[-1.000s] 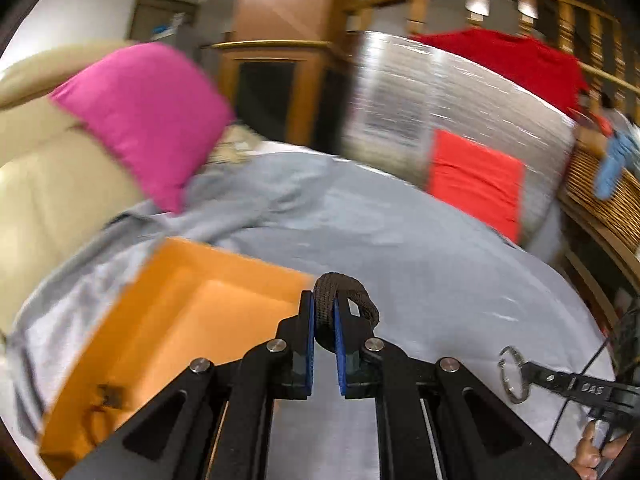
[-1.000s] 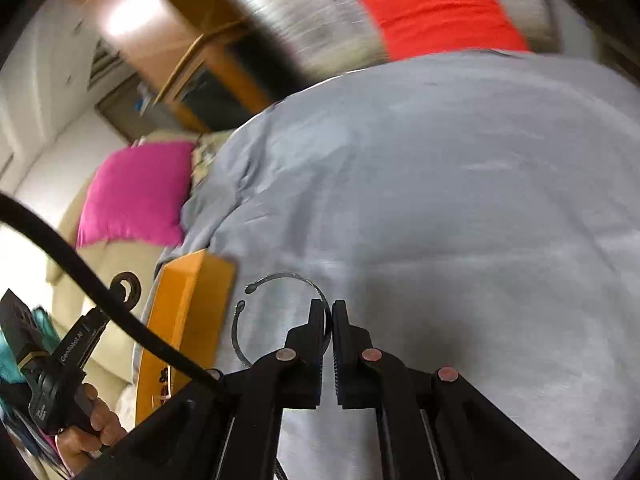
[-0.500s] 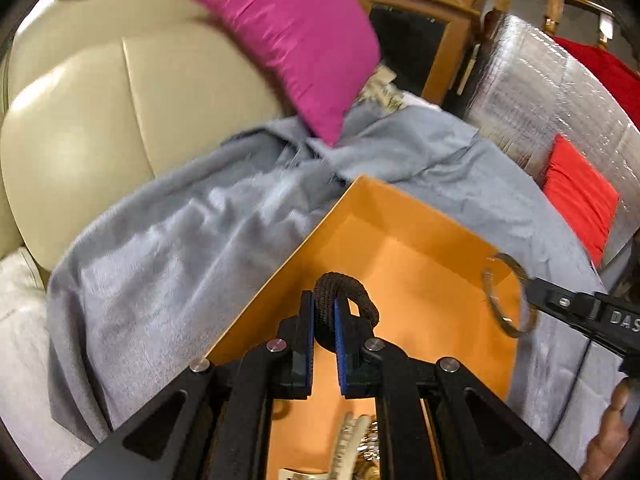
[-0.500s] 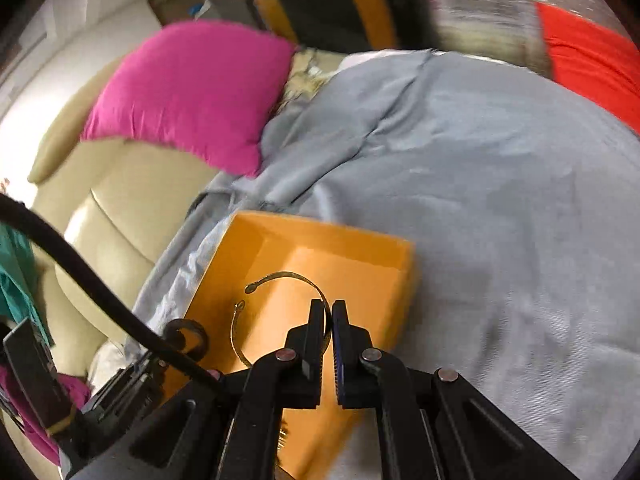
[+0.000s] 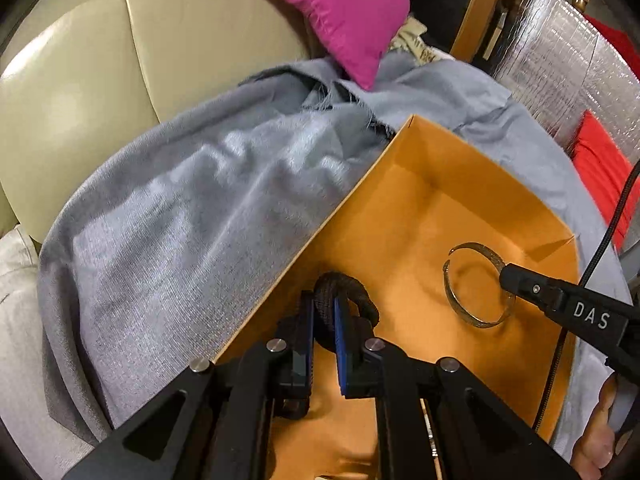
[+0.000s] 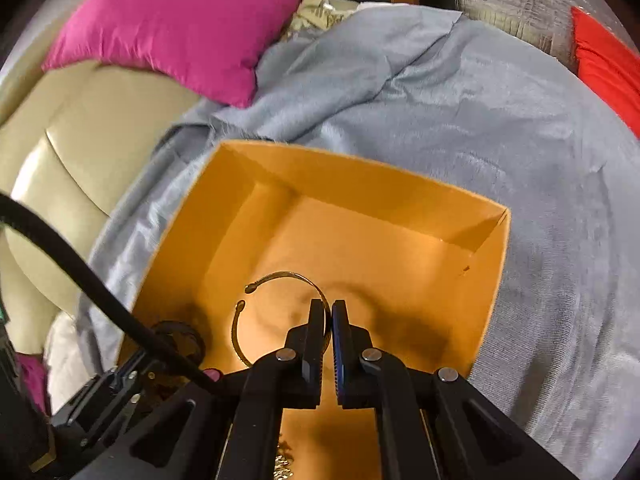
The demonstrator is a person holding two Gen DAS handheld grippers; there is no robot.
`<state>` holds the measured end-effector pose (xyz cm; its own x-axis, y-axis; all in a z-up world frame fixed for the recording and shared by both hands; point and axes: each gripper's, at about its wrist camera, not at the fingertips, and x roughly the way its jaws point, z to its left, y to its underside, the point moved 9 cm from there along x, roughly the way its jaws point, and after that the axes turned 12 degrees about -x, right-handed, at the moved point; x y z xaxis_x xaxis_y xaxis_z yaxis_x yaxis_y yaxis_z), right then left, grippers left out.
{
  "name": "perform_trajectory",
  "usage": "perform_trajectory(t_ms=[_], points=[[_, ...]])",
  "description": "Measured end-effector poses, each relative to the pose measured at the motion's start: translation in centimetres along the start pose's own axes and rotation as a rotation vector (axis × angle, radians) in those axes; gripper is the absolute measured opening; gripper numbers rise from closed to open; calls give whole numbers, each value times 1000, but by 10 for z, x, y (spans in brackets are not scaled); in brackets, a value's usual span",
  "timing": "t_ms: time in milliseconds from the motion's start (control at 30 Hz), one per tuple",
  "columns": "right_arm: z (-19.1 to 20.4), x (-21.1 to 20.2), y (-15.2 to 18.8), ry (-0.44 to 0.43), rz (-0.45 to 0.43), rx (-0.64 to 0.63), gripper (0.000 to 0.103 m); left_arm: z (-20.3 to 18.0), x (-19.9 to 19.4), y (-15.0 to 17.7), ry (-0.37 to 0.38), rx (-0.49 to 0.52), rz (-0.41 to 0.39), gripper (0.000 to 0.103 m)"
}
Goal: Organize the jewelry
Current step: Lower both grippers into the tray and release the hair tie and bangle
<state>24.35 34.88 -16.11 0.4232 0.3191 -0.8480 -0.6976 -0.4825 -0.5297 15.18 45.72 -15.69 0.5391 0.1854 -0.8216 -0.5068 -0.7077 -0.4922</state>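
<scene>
An open orange box [image 5: 472, 176] [image 6: 360, 184] lies on a grey blanket. My left gripper [image 5: 323, 312] is shut on a black braided cord bracelet [image 5: 348, 288] and holds it over the box's left side. My right gripper [image 6: 327, 320] is shut on a thin metal open bangle [image 6: 276, 278] and holds it above the box floor. The bangle also shows in the left wrist view [image 5: 472, 284], pinched by the right gripper's fingertips [image 5: 516, 276]. The left gripper with the cord shows at the lower left of the right wrist view [image 6: 176, 332]. Some pale jewelry lies at the box's near end [image 6: 284, 464].
The grey blanket [image 6: 500, 112] covers a bed or couch. A pink cushion [image 6: 184, 20] rests on a cream leather seat [image 5: 120, 60]. A silver quilted pad [image 5: 560, 60] with a red patch [image 5: 604, 168] stands at the right. A black cable [image 6: 80, 272] crosses the right wrist view.
Both grippers have moved from above the blanket to over the orange box and lower into it. Each has kept its hold on its piece.
</scene>
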Motion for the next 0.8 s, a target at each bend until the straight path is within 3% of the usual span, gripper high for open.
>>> perform_trajectory(t_ms=[500,700,800], points=[[-3,24,7,68,52,-32,5,-1,12,9,-67,21,49,12],[-3,21,6,45,48,-9,6,0,18,13,-51,-2,102,13],[-7,11,2,28,29,21,11,0,12,10,-25,-24,104,18]])
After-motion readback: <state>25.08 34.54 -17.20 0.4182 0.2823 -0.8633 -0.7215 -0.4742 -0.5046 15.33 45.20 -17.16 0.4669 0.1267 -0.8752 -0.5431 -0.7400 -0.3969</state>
